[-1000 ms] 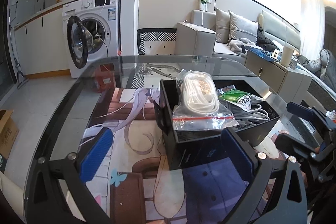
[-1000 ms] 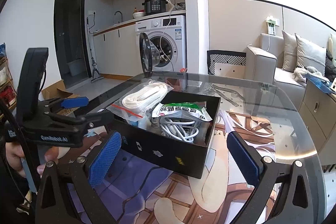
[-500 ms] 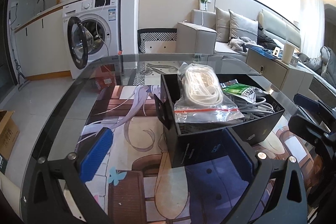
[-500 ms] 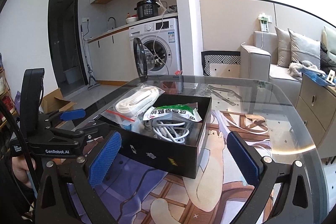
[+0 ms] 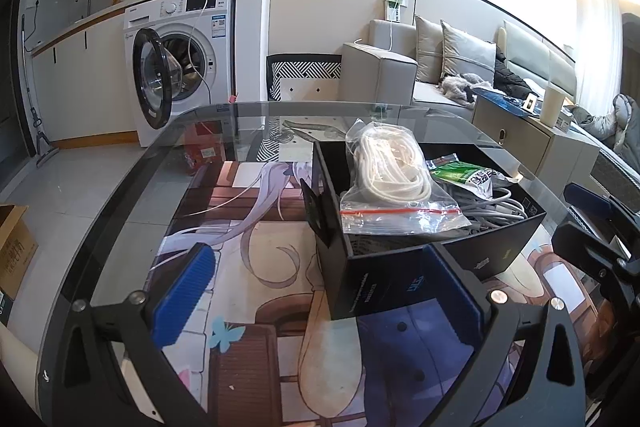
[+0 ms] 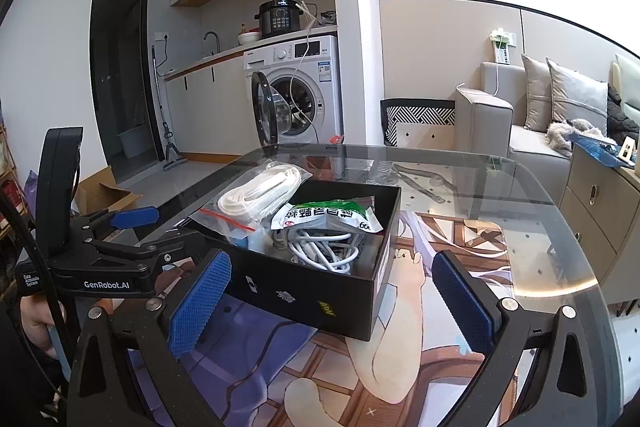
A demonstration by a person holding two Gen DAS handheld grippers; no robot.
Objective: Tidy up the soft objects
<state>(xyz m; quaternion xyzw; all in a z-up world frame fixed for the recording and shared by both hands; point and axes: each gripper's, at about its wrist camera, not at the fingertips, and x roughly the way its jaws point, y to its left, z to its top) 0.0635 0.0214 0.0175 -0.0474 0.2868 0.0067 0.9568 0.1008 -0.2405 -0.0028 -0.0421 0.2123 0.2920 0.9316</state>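
Observation:
A black open box (image 5: 404, 279) (image 6: 316, 291) stands on the glass table. Inside it lie a clear zip bag of white cord (image 5: 392, 179) (image 6: 260, 195), a green-and-white packet (image 5: 468, 177) (image 6: 324, 215) and a bundle of grey-white cables (image 5: 500, 207) (image 6: 320, 247). My left gripper (image 5: 320, 291) is open, level with the box's near corner, with nothing held. My right gripper (image 6: 328, 303) is open too, its blue pads on either side of the box's near wall but short of it. The right gripper's body (image 5: 592, 227) shows at the right edge of the left wrist view.
The glass table (image 5: 132, 195) (image 6: 540, 227) covers a printed mat. A washing machine (image 5: 180, 67) with its door open, a sofa (image 5: 400, 67) and a side cabinet (image 5: 532, 143) stand beyond. A cardboard box (image 5: 12, 247) sits on the floor to the left.
Both grippers have drawn back and risen slightly from the box, so it sits lower and farther in each view. The box's contents have not moved.

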